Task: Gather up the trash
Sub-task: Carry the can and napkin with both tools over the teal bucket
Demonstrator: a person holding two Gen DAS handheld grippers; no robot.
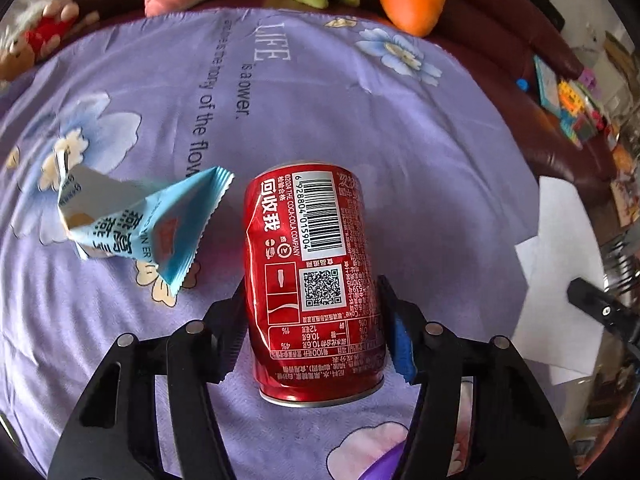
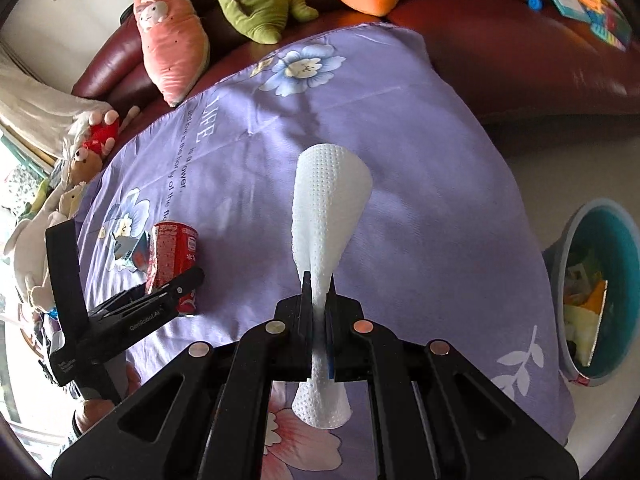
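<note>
We have the right gripper [image 2: 319, 280] pinched tight on the tissue [image 2: 328, 208] at frame centre, while the left gripper [image 1: 310, 312] straddles the can [image 1: 312, 280] at centre frame, jaws at its sides but seemingly not yet squeezing. A wrapper [image 1: 140, 220] lies at left. We judge the pickup step half done: next, close on the can and carry both to the bin [image 2: 600, 288] at the right edge.

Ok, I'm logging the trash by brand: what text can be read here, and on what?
Red can: "©2024 THE COCA-COLA COMPANY", "回收我", barcode "6 928804 015904"; nutrition print too small.
Blue wrapper: large Chinese characters, partly folded, unclear.
Purple cloth: "LIFE", "is a power."
Left gripper: body lettering too blurred to read.
</note>
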